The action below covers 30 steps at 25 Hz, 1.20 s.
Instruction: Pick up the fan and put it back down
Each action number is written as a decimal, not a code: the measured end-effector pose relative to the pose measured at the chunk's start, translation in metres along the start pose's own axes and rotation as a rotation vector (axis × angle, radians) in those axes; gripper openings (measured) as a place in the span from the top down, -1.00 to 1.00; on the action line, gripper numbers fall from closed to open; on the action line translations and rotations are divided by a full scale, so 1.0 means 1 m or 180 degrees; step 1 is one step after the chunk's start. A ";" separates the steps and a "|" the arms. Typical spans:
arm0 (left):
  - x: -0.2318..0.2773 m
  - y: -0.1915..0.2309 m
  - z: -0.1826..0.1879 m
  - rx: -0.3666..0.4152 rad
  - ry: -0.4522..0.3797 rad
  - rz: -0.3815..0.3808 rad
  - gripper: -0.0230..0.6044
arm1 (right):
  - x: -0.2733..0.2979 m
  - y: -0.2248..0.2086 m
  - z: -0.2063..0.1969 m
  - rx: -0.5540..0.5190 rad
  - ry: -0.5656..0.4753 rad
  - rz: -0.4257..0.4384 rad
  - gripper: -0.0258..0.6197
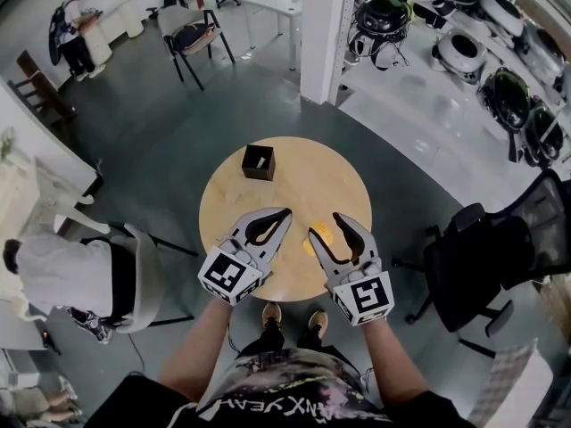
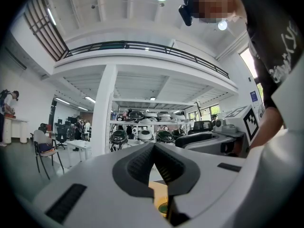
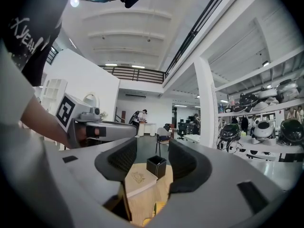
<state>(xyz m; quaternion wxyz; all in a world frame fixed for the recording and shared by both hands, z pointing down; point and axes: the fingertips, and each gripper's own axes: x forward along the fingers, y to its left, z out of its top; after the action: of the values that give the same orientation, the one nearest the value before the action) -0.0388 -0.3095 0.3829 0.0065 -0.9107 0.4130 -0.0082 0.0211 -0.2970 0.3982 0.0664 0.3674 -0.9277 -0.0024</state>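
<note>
A yellow fan [image 1: 323, 236] lies near the front edge of the round wooden table [image 1: 294, 172]. My right gripper [image 1: 326, 226] is around it, jaws partly closed, with the fan between them. In the right gripper view the tan fan [image 3: 138, 182] with an emblem rests against the left jaw of my right gripper [image 3: 152, 145]; contact on the other side is hidden. My left gripper [image 1: 285, 212] hovers beside it on the left, shut and empty. Its pads meet in the left gripper view [image 2: 153, 144], and the fan [image 2: 161, 201] shows below them.
A small open black box [image 1: 259, 161] stands on the table's far left part. A black office chair [image 1: 486, 266] is to the right. A seated person in white [image 1: 62, 275] is at the left. A white pillar [image 1: 321, 34] and shelves stand beyond.
</note>
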 end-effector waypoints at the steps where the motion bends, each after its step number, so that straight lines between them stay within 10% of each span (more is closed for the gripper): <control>1: 0.001 0.000 -0.001 -0.0002 0.0002 -0.0003 0.89 | 0.000 0.000 -0.001 -0.0003 0.0003 -0.0004 0.29; 8: 0.003 0.001 -0.003 0.0006 0.0009 -0.0020 0.89 | 0.001 -0.003 -0.005 -0.0024 0.0025 -0.0075 0.92; 30: 0.011 0.009 -0.002 0.0010 0.0000 -0.0020 0.89 | 0.007 -0.004 -0.002 0.0050 -0.0047 0.0059 0.92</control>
<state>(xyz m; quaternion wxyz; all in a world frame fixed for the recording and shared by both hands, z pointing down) -0.0383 -0.3240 0.3849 0.0080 -0.9120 0.4101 -0.0089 0.0184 -0.3046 0.4013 0.0567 0.3593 -0.9315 0.0027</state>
